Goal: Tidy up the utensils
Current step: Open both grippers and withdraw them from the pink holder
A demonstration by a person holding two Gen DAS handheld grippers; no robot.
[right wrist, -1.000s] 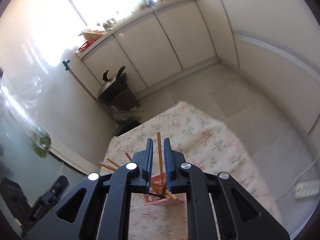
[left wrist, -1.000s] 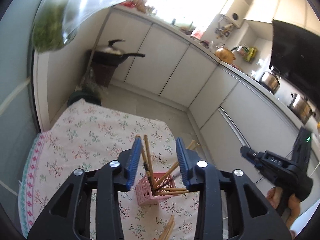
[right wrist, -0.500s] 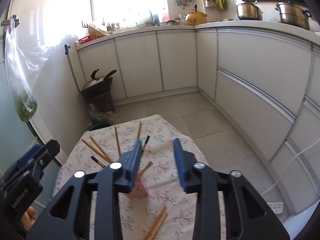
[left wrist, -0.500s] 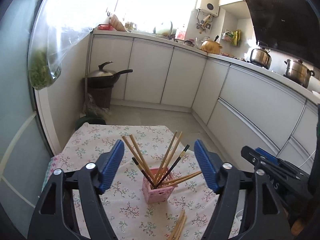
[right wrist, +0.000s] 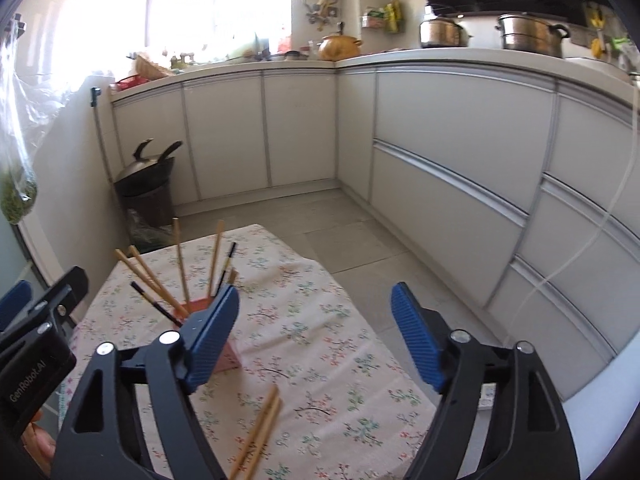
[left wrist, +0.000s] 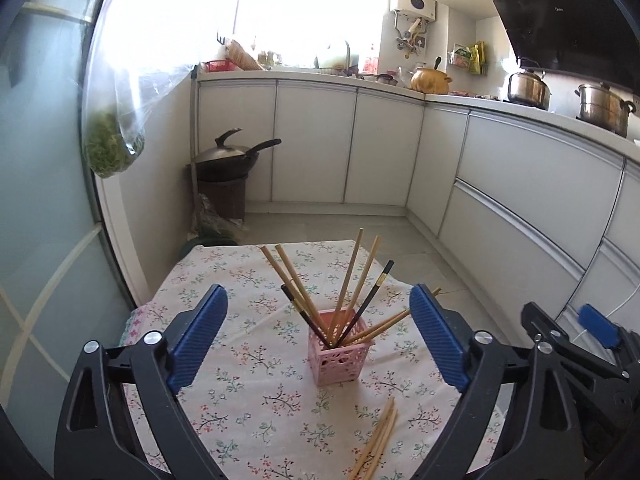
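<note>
My left gripper (left wrist: 318, 326) stands released, its blue ribbed pads (left wrist: 198, 338) spread wide and gripping nothing; its jaws have just been opening, and in its own view the pink lattice basket (left wrist: 340, 354) shows in the gap between them, farther off on the cloth and touched by neither pad; my right gripper (right wrist: 316, 340) is released as well, jaws just opened, with only tablecloth showing between its pads (right wrist: 416, 342); its left pad sits in front of the basket (right wrist: 230, 356) and hides most of it.

I take the pink basket as my landmark; it stands upright on the floral tablecloth (left wrist: 248, 364), and chopsticks (left wrist: 348, 280) fan out of it at all angles, most of them light wood, at least two black with pale bands near the top; a few wooden ones lean low toward the basket's right side; nearer to me than the basket, and a little to its right, loose wooden chopsticks (left wrist: 378, 442) lie close together flat on the cloth, apart from the basket; the right wrist view shows the same loose chopsticks (right wrist: 260, 432) between the two fingers' bases.

Beyond the basket, past the far edge of the table, a dark wok (left wrist: 232, 156) rests on a brown bin against white cabinets (left wrist: 348, 144); left of the basket and high up, a clear bag of greens (left wrist: 112, 144) hangs by the glass door.
</note>
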